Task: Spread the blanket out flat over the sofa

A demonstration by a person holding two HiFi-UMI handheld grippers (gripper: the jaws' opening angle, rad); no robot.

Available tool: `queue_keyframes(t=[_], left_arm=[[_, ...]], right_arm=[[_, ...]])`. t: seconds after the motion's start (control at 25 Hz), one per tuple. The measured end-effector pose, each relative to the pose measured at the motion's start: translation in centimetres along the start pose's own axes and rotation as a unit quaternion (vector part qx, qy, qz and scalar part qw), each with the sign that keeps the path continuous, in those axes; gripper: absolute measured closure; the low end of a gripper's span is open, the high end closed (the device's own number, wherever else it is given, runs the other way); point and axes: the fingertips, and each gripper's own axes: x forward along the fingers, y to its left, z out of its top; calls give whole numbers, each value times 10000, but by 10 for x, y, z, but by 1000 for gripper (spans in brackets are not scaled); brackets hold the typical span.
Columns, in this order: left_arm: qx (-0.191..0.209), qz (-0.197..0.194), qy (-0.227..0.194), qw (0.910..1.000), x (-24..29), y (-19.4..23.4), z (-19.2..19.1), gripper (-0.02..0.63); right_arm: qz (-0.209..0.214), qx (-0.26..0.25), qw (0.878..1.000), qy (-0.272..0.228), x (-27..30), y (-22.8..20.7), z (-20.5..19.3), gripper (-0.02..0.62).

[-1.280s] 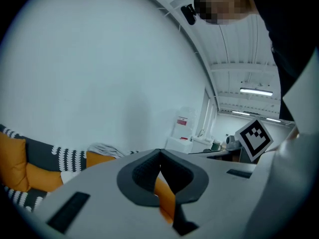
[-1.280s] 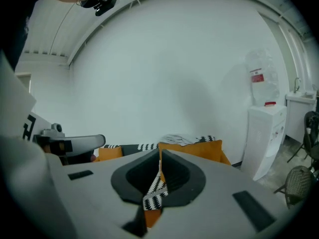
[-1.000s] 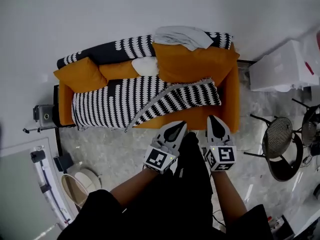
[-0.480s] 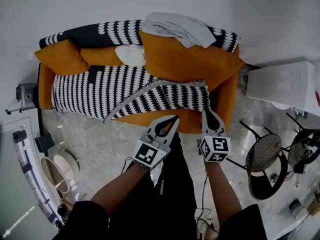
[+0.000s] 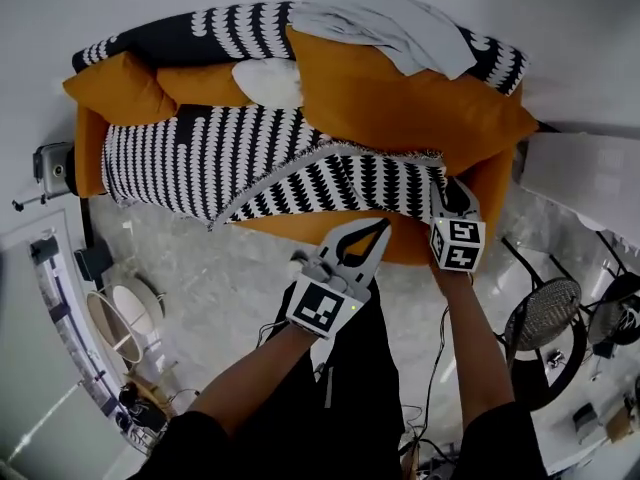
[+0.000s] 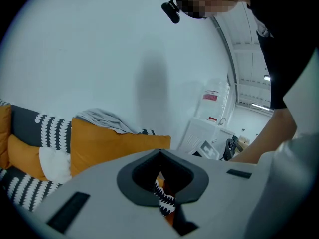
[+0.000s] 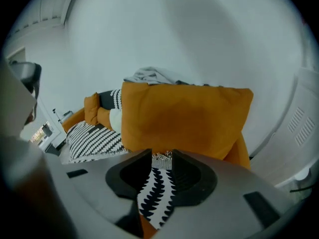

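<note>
Left tool [image 5: 381, 228] sits at the sofa's front edge, jaws tip to tip, nothing pinched; a bit of pattern shows through the slot behind the tips. Right tool [image 7: 162, 155] is at the blanket's [image 5: 230, 158] right corner, jaws opening, the fringed edge lying between them with the pads clear of it. The black-and-white blanket covers the seat of the orange sofa [image 5: 488, 200]: left part flat, right part doubled over in a diagonal fold, front edge hanging slightly. Behind it a big orange cushion [image 5: 400, 98] leans on the backrest, with a white pillow [image 5: 270, 83] and a small orange cushion [image 5: 110, 88] to its left. A grey cloth [image 5: 390, 18] is draped along the top.
</note>
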Motion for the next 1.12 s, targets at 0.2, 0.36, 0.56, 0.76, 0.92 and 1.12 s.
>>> queue_keyframes(t=[0.2, 0.36, 0.56, 0.76, 0.92, 1.12], left_arm=[[-180, -12, 47, 9998, 4, 5, -8, 600], [-290, 91, 141, 9994, 5, 13, -16, 600], [-435, 185, 221, 9986, -1, 27, -23, 600], [-492, 270, 290, 9980, -16, 40, -26, 600], [-398, 202, 287, 9986, -28, 36, -21, 600], [-284, 19, 345, 9990, -41, 20, -25, 600]], right_arm=[[-95, -294, 9988, 374, 54, -27, -24, 479], [-301, -692, 9954, 587, 80, -43, -39, 479], [-367, -864, 9936, 631, 90, -40, -41, 480], [75, -892, 9920, 886, 78, -10, -51, 553], [307, -798, 9925, 873, 36, 11, -68, 556], [466, -639, 9914, 1044, -41, 27, -120, 557]])
